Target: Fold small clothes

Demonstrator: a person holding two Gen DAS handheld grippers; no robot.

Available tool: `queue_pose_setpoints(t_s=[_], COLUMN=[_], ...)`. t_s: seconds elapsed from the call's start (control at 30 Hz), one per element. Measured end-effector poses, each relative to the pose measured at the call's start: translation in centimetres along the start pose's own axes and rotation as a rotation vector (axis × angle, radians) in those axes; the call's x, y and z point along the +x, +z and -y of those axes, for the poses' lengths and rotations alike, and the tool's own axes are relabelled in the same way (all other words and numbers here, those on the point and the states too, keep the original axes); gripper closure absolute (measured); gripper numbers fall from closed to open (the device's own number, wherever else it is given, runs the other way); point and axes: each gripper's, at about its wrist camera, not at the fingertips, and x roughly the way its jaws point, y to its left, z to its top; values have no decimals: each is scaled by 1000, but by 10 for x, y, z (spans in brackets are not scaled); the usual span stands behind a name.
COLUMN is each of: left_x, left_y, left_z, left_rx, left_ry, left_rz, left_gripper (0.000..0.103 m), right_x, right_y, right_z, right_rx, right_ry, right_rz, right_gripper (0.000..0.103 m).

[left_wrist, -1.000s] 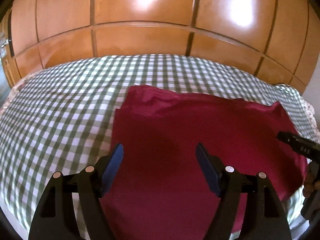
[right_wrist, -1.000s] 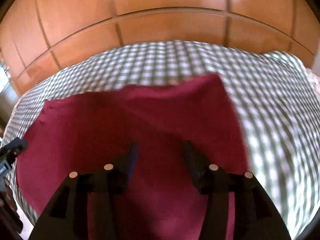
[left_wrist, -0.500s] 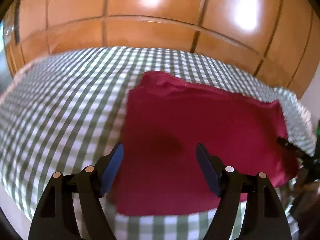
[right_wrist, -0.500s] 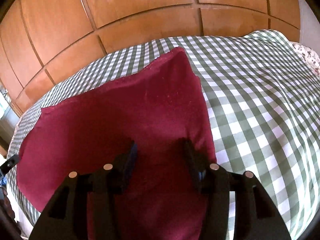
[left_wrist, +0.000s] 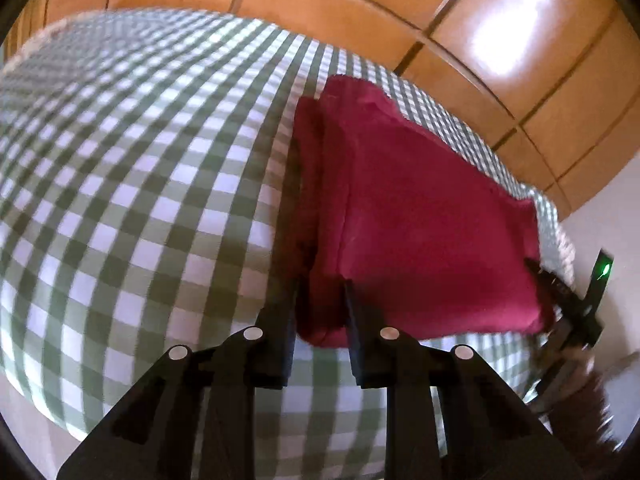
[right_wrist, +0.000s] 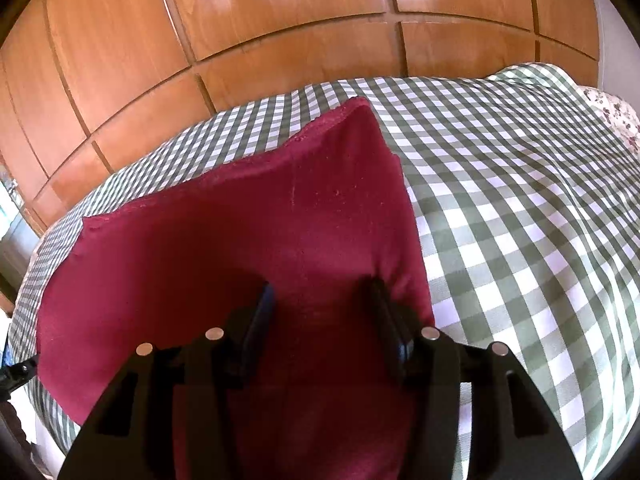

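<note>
Our left gripper (left_wrist: 320, 304) has swung to the red cloth's (left_wrist: 420, 216) near-left corner, fingers closing around it, ready to fold; our right gripper's (right_wrist: 320, 300) fingers stay half-parted, cloth between them.

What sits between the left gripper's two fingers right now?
In the left wrist view, the near left corner of the dark red cloth bunches between the closing jaws of the left gripper, over the checked bedcover.

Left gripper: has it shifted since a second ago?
Yes. The left gripper has moved from over the red cloth to its near left corner, by the checked sheet, jaws closing on the corner.
</note>
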Motion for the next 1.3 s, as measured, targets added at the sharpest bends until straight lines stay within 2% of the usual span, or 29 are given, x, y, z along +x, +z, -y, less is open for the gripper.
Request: queue_pose_setpoints(t_s=[0.1, 0.17, 0.2, 0.23, 0.3, 0.33, 0.4, 0.5, 0.6, 0.7, 0.77, 0.87, 0.97, 1.0, 1.07, 1.1, 1.2, 1.3], left_x=[-7, -20, -27, -32, -39, -39, -29, -5, 19, 28, 28, 25, 15, 12, 4, 2, 0, 5], left_y=[-4, -6, -5, -3, -3, -4, -5, -4, -19, -36, -47, -51, -36, -30, -13, -2, 17, 38], left_z=[-3, 7, 17, 29, 52, 66, 86, 103, 113, 110, 107, 111, 115, 115, 114, 112, 107, 100], left_rx=[-12, 46, 88, 135, 204, 247, 311, 355, 380, 408, 409, 438, 421, 416, 394, 378, 359, 334], left_ry=[23, 65, 63, 17, -54, -80, -115, -125, -99, -60, -44, -13, -12, -4, 38, 71, 154, 227], left_rz=[-5, 30, 57, 76, 92, 103, 84, 30, -46, -58, -57, -43, -16, 3, 49, 70, 107, 124], left_gripper=[81, 81, 81, 81, 61, 57, 56, 56, 56, 56, 56, 56, 56, 52, 39, 37, 37, 34], right_x=[0, 1, 0, -2, -7, -13, -27, -42, -44, -37, -39, -38, -35, -35, -37, -37, -48, -58], right_y=[-1, 0, 1, 3, 7, 7, 4, -10, -33, -61, -74, -74, -73, -72, -68, -66, -56, -43], right_z=[2, 0, -2, -7, -17, -25, -44, -70, -85, -73, -60, -53, -57, -56, -59, -62, -66, -62], right_rx=[-9, -18, -22, -31, -58, -80, -141, -236, -319, -330, -302, -272, -284, -280, -273, -277, -265, -233], right_ry=[12, -3, -16, -37, -65, -76, -53, -5, 11, -3, 35, 60, 43, 42, 39, 32, 33, 34], right_rz=[5, -1, -9, -22, -48, -55, -39, -45, -98, -166, -141, -135, -129, -131, -139, -146, -151, -105], right_gripper=[52, 52, 52, 51, 34, 32, 31, 28, 27, 26, 25, 23, 22, 22, 22, 21, 21, 20])
